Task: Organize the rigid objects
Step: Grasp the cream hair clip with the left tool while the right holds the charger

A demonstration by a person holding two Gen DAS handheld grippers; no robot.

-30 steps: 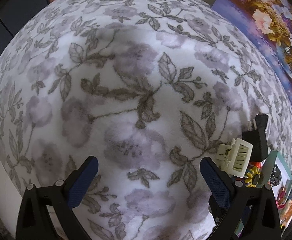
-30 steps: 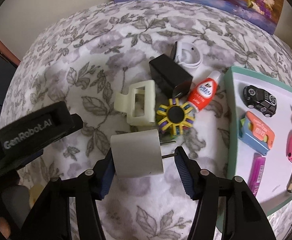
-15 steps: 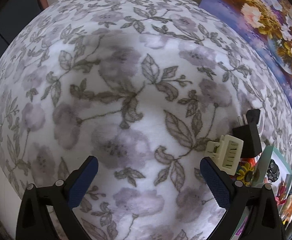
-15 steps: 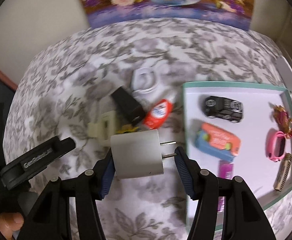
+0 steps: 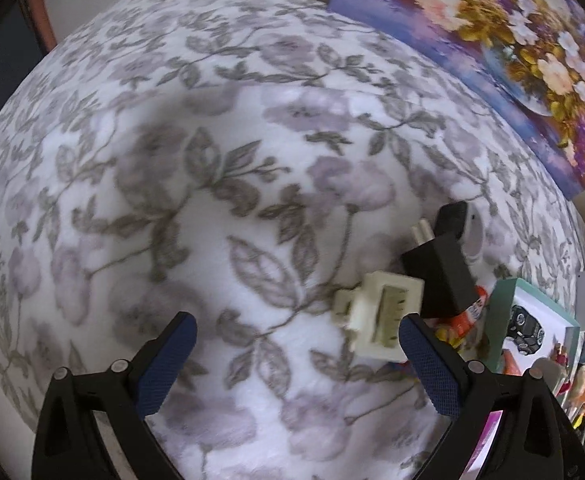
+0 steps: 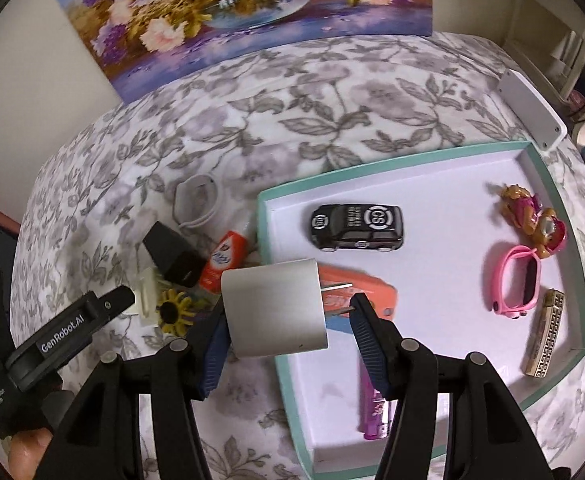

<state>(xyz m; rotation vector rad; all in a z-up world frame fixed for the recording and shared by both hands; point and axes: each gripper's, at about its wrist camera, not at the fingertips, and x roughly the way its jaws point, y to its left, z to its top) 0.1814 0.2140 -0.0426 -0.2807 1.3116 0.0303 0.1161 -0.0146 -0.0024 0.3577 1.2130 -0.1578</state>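
Two grippers | right gripper [image 6: 288,316]: clamped on white charger [image 6: 274,310], above teal tray [image 6: 288,392] edge | left gripper [image 5: 298,360]: wide apart, holding nothing, over floral blanket [image 5: 212,160]

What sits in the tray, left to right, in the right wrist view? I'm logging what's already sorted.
Toy car → pink watch → harmonica, all on the tray.
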